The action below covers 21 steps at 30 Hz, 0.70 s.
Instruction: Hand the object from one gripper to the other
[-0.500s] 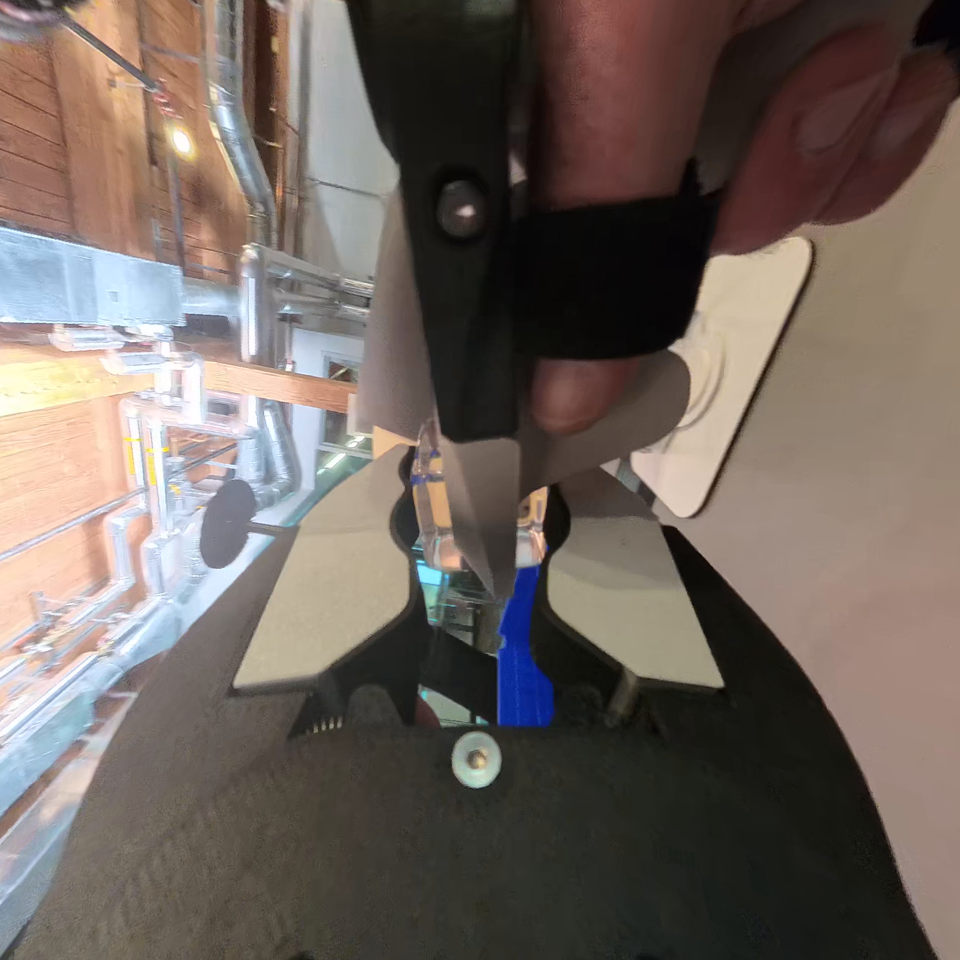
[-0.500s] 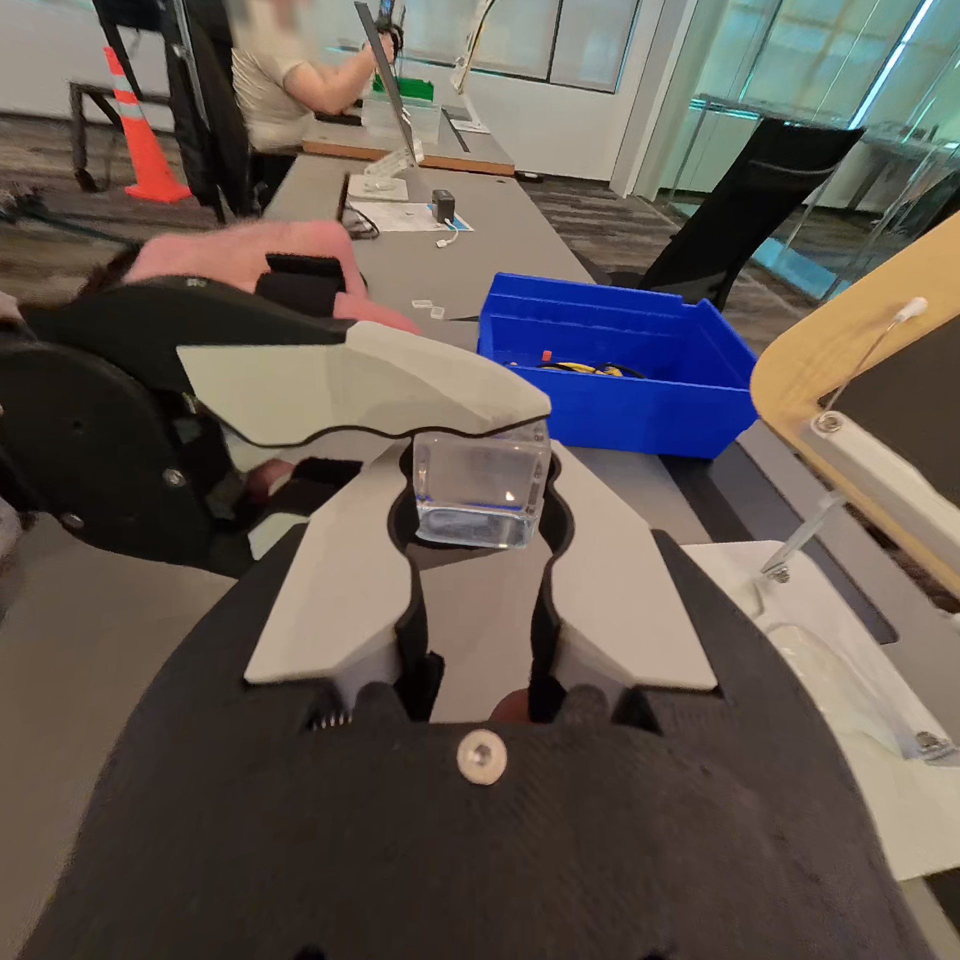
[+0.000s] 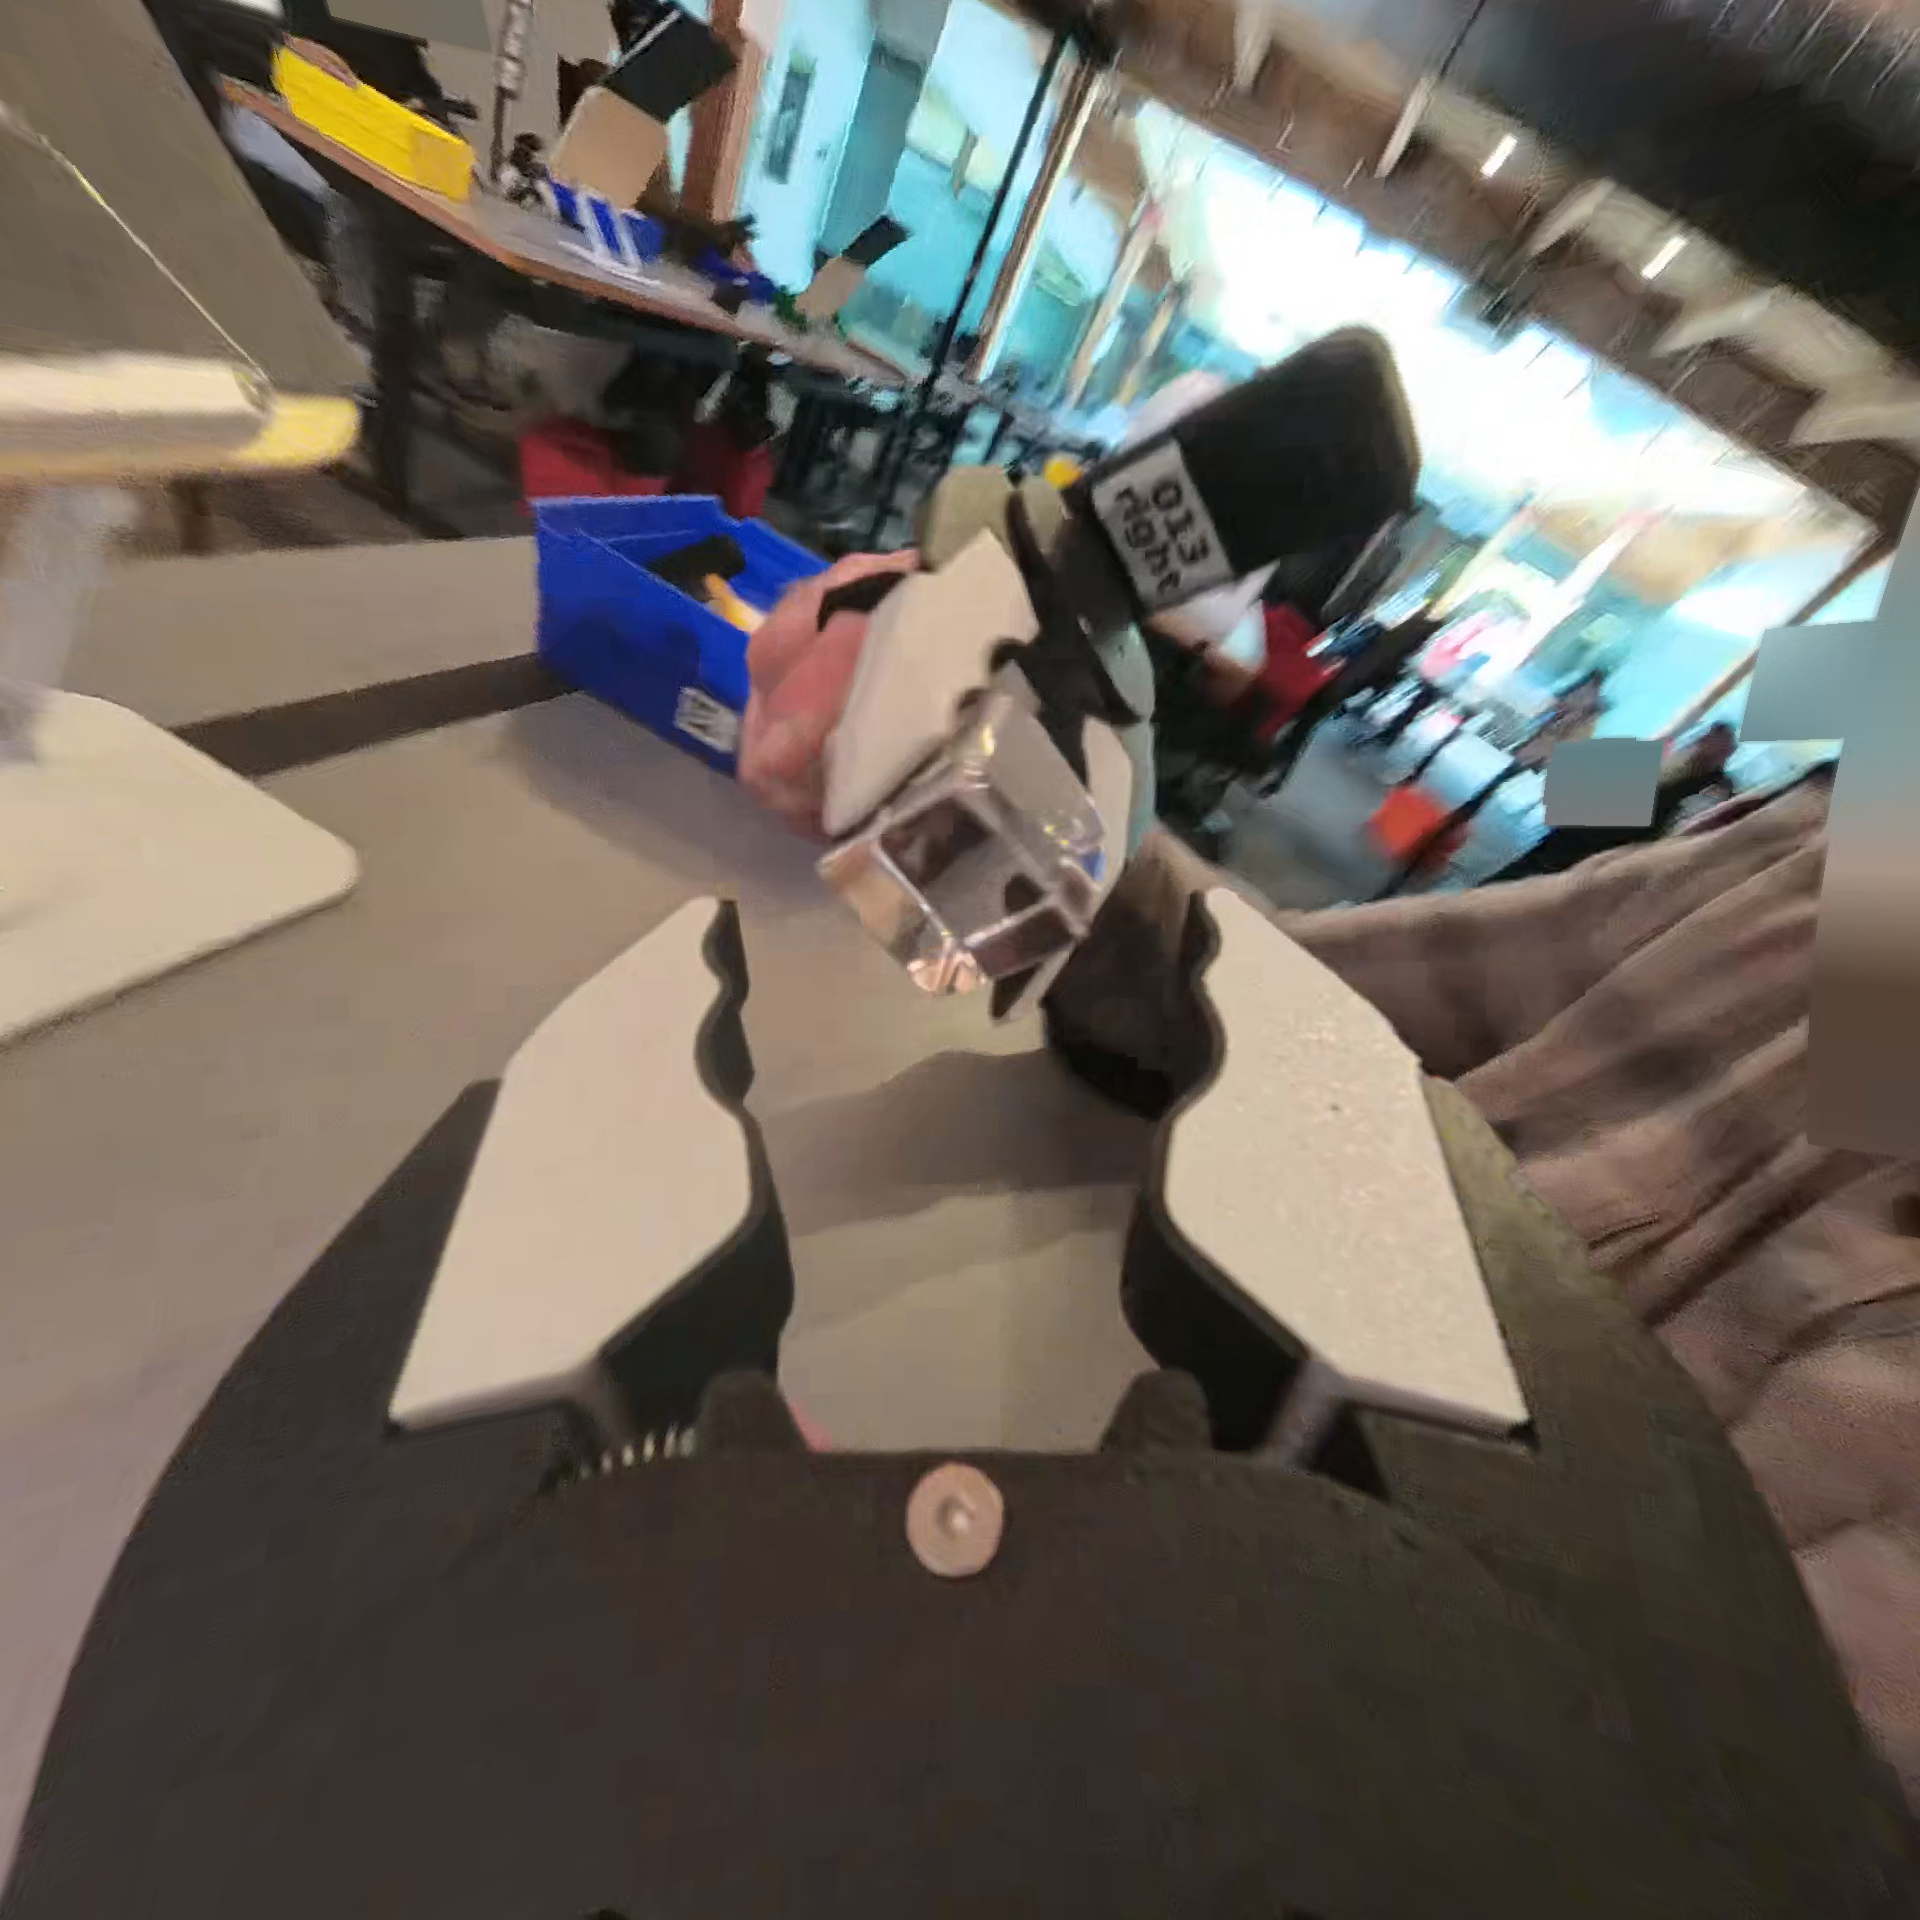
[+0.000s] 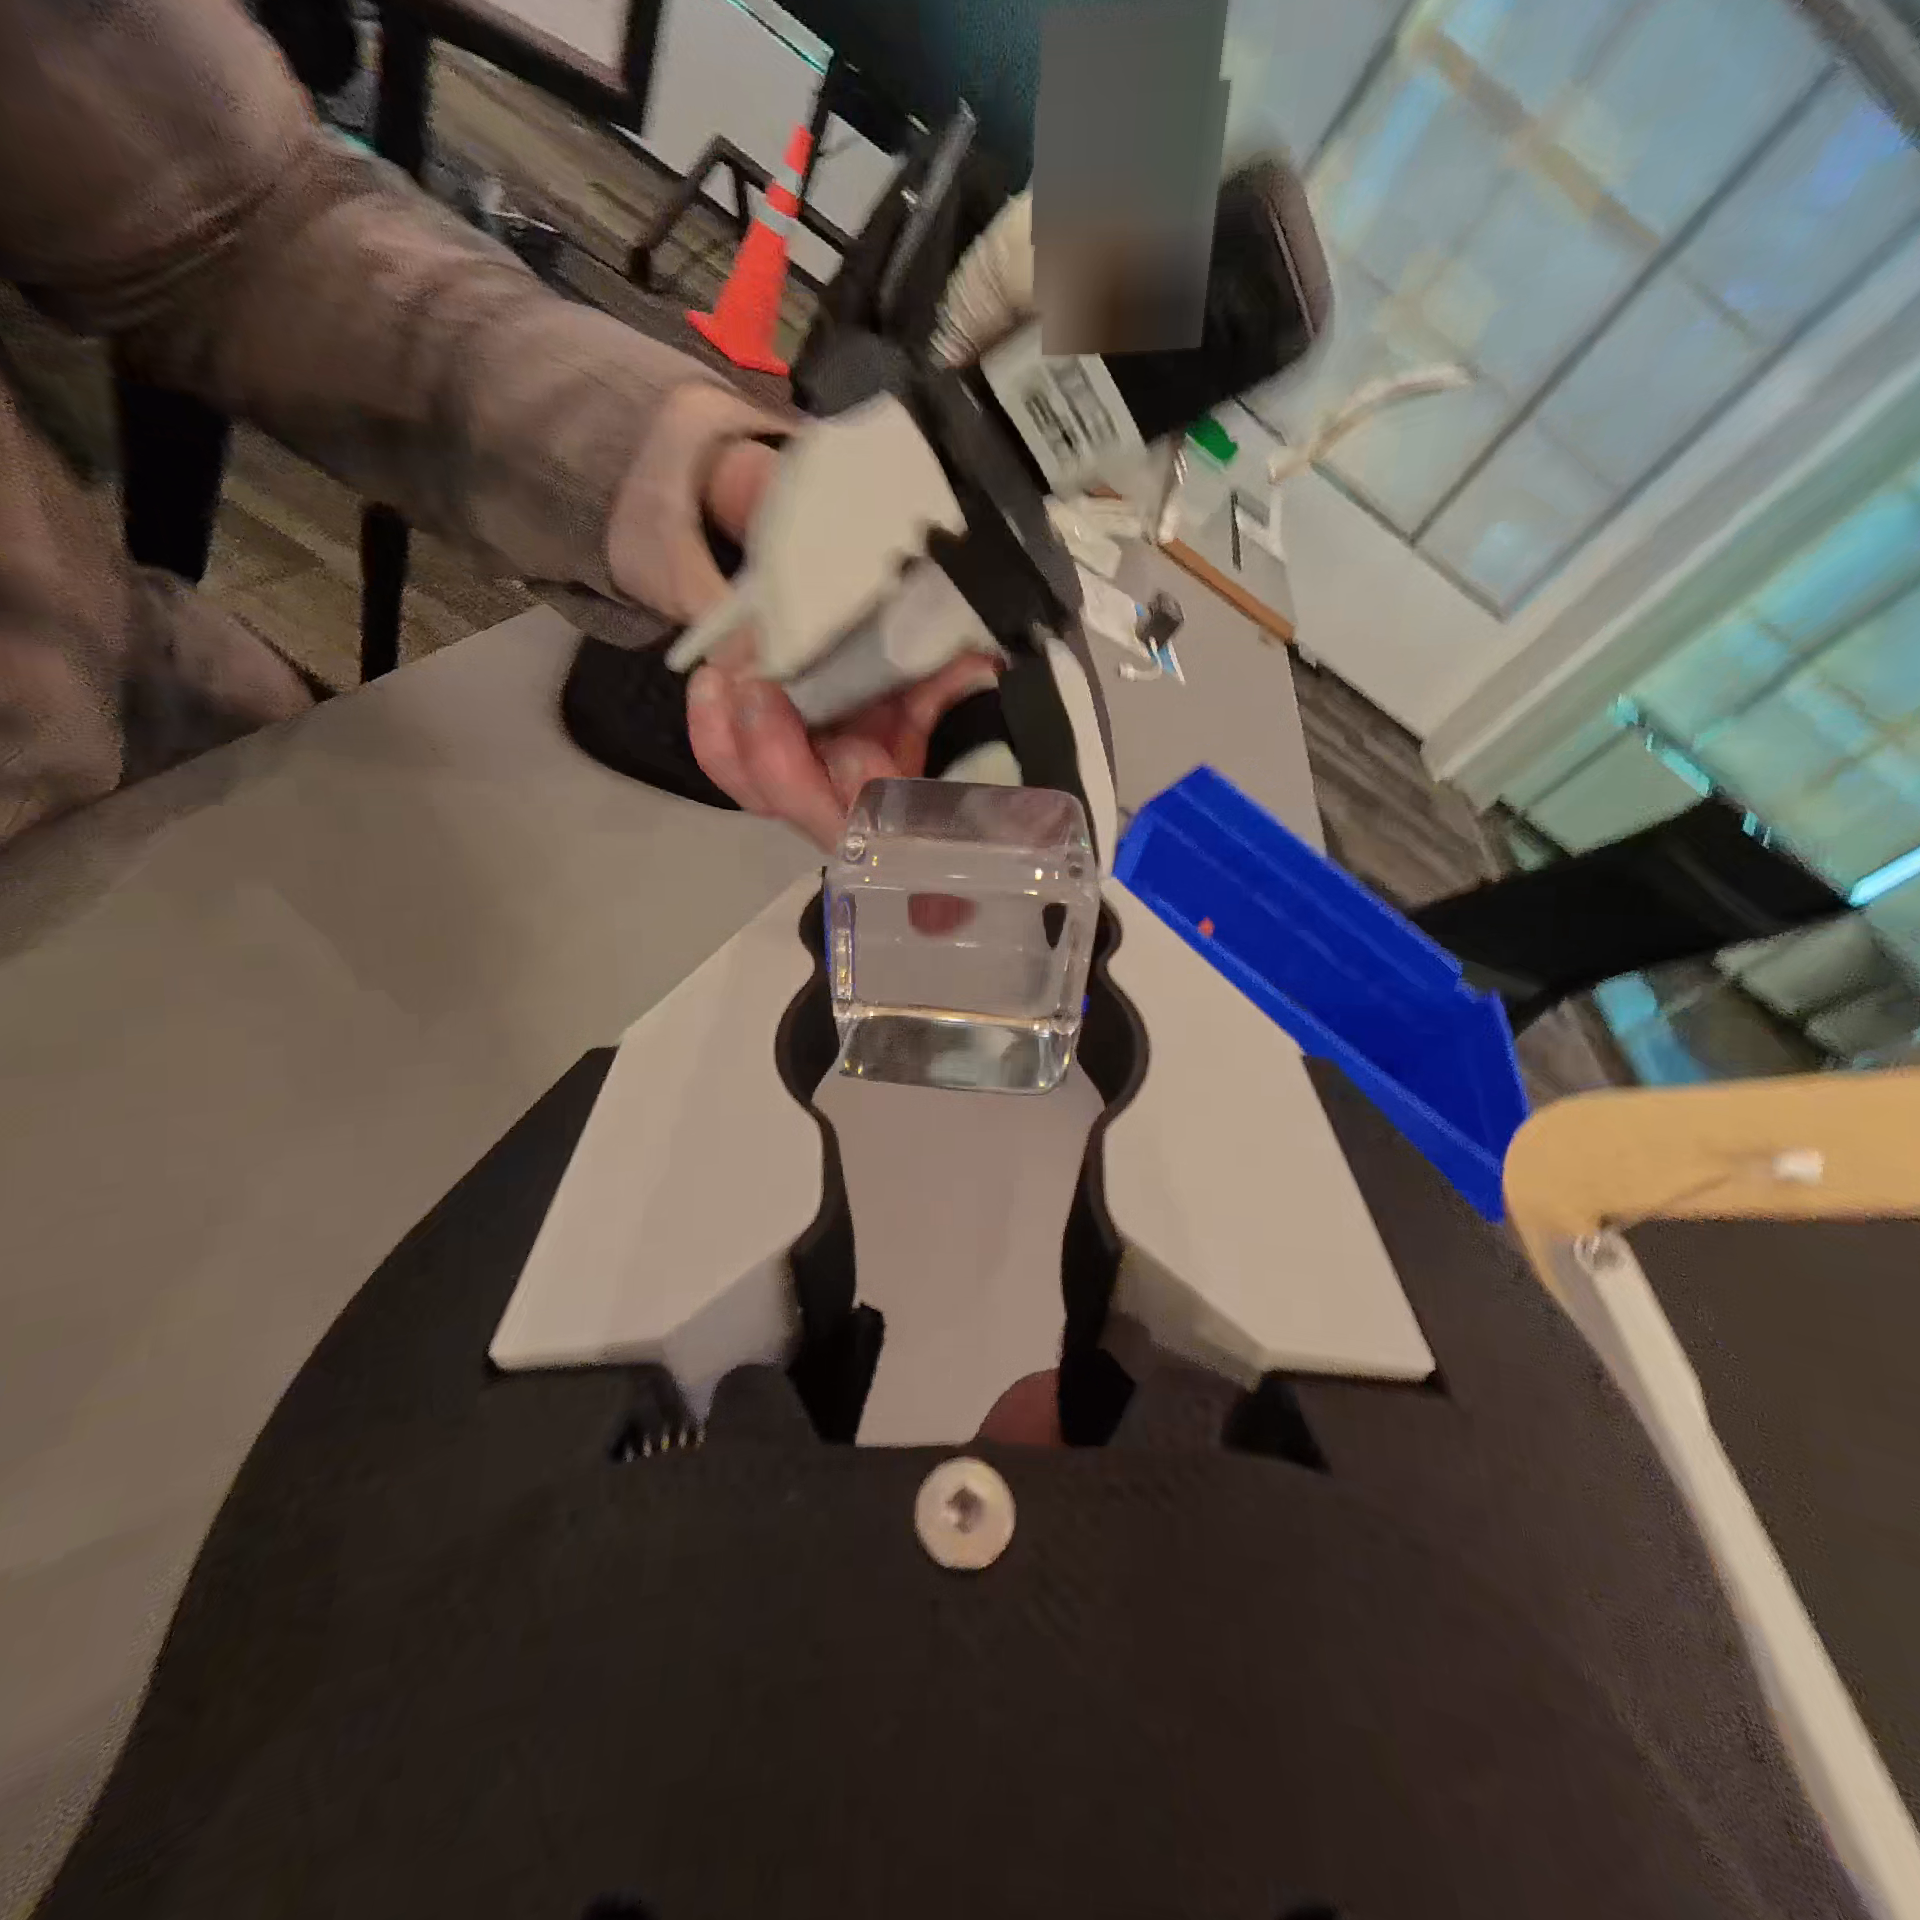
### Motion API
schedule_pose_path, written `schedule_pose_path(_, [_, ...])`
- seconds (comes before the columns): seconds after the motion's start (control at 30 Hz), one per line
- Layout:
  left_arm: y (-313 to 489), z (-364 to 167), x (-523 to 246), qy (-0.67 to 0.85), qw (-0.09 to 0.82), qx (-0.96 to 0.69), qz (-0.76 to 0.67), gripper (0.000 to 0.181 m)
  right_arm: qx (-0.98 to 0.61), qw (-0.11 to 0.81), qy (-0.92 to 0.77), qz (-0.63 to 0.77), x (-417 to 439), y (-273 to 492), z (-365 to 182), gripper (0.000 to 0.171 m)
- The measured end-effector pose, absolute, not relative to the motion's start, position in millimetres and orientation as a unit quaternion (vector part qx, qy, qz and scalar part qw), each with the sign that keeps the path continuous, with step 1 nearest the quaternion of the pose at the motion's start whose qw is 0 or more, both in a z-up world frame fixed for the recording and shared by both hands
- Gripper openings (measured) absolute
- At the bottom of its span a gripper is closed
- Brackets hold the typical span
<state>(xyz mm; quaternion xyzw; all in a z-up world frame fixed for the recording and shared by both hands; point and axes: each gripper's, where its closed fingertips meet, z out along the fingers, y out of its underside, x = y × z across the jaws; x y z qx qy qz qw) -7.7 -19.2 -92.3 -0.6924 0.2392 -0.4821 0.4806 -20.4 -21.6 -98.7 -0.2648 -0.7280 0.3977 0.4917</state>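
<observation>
Showing the handover just after release: clear cube [image 4: 961,940] pinched between the fingertips of the right tool [image 4: 961,925], held in the air above the grey table [image 4: 312,935]. In the left wrist view, same cube [image 3: 961,883] seen clamped at the tip of the right tool [image 3: 987,821], just beyond the left tool's own fingertips and no longer between them. Left tool [image 3: 961,914] spread wide and empty, only table surface visible in the gap between its grey fingers [image 3: 1299,1143]. Half a second earlier, both tools meeting on the cube at right angles, the left one's fingers closed across its top; now drawn apart, with the left tool [image 4: 862,561] seen in the right wrist view up and to the left of the cube, tilted, gripped by a hand [image 4: 800,748] emerging from a brownish sleeve [image 4: 416,343]. Left wrist view turned from facing ceiling pipes to facing across the table. Blue bin [image 4: 1330,987] on the table to the right of the cube, also visible in the left wrist view [image 3: 665,613] behind the right tool. White stand base [image 3: 145,862] at the left edge of the table. Orange cone [image 4: 764,270] on the floor in the background. Both views motion-blurred away from the centre.
</observation>
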Motion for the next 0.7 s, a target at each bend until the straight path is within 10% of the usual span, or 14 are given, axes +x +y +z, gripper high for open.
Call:
schedule_pose_path(0.37, [-27,-95,17,0.191,0.451,-0.622,-0.611,0.047,-0.154,0.554,-0.782,0.24,-32,-44,-116,0.042])
schedule_pose_path(0.7, [-7,-92,-7,0.273,0.61,-0.672,-0.319,0.047,-0.251,0.555,-0.764,0.212,-26,-6,-106,0.064])
